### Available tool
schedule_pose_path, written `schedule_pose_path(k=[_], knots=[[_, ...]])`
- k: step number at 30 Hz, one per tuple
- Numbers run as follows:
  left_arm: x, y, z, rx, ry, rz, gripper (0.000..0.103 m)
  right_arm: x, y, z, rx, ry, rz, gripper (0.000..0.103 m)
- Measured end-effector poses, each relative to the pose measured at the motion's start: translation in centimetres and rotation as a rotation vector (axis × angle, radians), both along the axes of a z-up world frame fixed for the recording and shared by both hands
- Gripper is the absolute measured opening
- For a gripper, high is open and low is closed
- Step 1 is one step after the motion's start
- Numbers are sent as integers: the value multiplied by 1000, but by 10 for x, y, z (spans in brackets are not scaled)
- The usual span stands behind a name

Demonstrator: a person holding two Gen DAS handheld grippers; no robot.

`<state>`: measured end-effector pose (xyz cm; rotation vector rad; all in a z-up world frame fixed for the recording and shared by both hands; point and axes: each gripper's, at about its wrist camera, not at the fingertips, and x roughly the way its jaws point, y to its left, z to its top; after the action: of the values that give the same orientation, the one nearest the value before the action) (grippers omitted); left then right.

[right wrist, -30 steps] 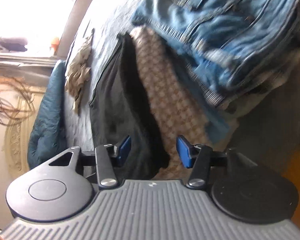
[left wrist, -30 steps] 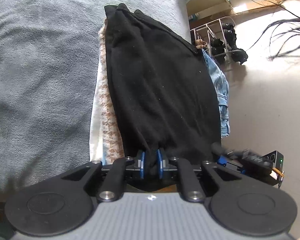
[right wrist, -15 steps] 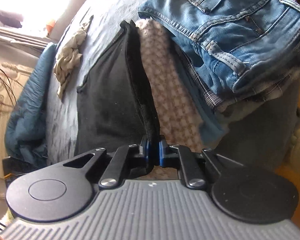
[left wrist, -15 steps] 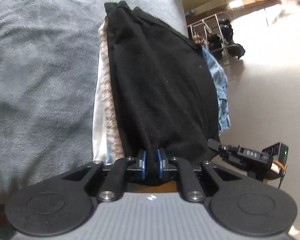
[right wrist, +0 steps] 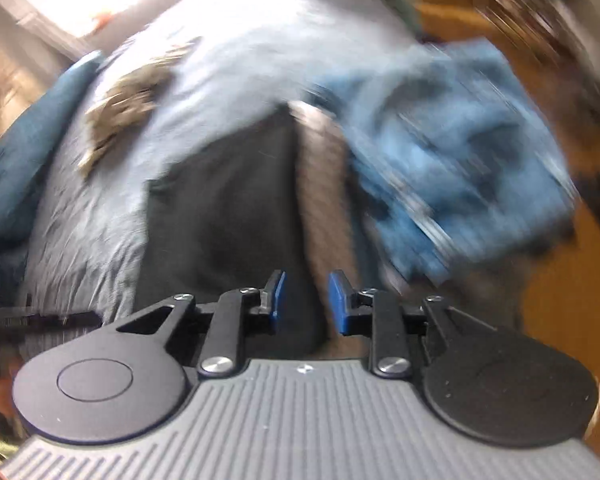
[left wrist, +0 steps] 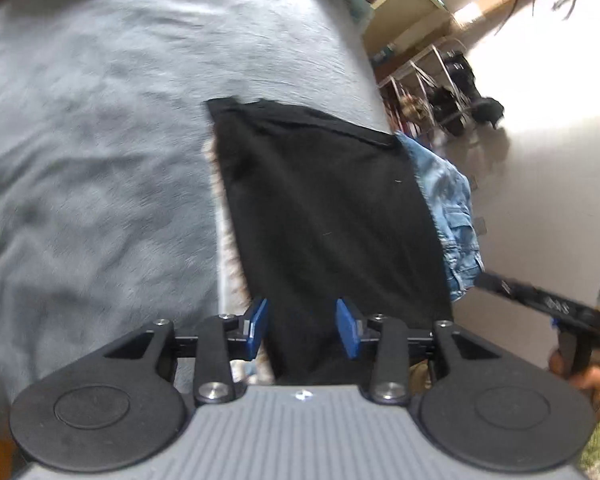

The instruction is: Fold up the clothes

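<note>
A folded black garment (left wrist: 324, 208) lies flat on a stack of clothes on the grey blanket (left wrist: 100, 160). My left gripper (left wrist: 303, 327) hovers above its near edge. Its jaws are opening, and the blue pads (left wrist: 258, 326) stand apart without pressing the cloth. The right wrist view is blurred by motion. There the black garment (right wrist: 220, 216) lies below my right gripper (right wrist: 307, 299). That gripper's jaws are opening too, and nothing is pinched between them. A brown patterned cloth (right wrist: 324, 184) lies under the black garment, and its edge (left wrist: 230, 248) also shows in the left wrist view.
Folded blue jeans (left wrist: 448, 200) (right wrist: 452, 160) lie beside the stack near the bed's edge. A crumpled beige cloth (right wrist: 128, 108) and a dark teal quilt (right wrist: 28, 148) sit farther along the bed. A shoe rack (left wrist: 440, 88) stands on the floor beyond it.
Both grippers were shut on the black garment's edge half a second ago. They have let go and risen, and the garment now lies flat on the stack.
</note>
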<state>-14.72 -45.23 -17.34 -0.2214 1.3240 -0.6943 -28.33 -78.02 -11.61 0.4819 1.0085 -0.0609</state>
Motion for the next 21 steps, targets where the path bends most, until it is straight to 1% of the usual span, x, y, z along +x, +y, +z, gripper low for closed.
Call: schedule_pose_path(k=[1, 2, 4, 5, 6, 7, 8, 9, 10, 11, 13, 14, 16, 18, 20, 21], knots=[[0, -10, 1, 9, -12, -27, 46, 14, 9, 0, -28, -15, 50, 24], [-1, -21, -1, 26, -22, -55, 48, 29, 16, -2, -48, -28, 94, 24], [-7, -39, -6, 78, -32, -106, 48, 57, 24, -8, -66, -60, 159, 24], [-11, -46, -11, 104, -30, -122, 48, 70, 25, -14, -68, -62, 183, 22], [-14, -50, -17, 133, -17, -127, 48, 80, 23, -23, -82, -46, 203, 22], [-17, -53, -23, 164, 2, -128, 48, 89, 19, -34, -119, -2, 210, 22], [-20, -54, -27, 184, 20, -121, 48, 91, 12, -43, -147, 44, 198, 18], [-21, -53, -29, 187, 32, -104, 49, 93, 3, -52, -172, 90, 182, 18], [-22, -51, -29, 185, 39, -85, 49, 90, -9, -53, -168, 116, 143, 23], [-23, -49, -29, 183, 44, -69, 50, 86, -20, -48, -159, 123, 101, 23], [-23, -48, -30, 187, 52, -48, 50, 82, -28, -26, -176, 77, 76, 23], [-24, -48, -31, 193, 54, -43, 51, 83, -26, -15, -192, 45, 89, 23], [-24, -51, -32, 207, 54, -33, 52, 93, -17, -4, -190, -19, 154, 23], [-26, -54, -32, 222, 53, -23, 53, 111, -2, -9, -203, -48, 240, 23], [-27, -56, -34, 233, 54, -9, 54, 131, 2, -30, -199, -20, 295, 21], [-27, -56, -35, 230, 59, 3, 55, 136, -3, -43, -217, 24, 294, 20]])
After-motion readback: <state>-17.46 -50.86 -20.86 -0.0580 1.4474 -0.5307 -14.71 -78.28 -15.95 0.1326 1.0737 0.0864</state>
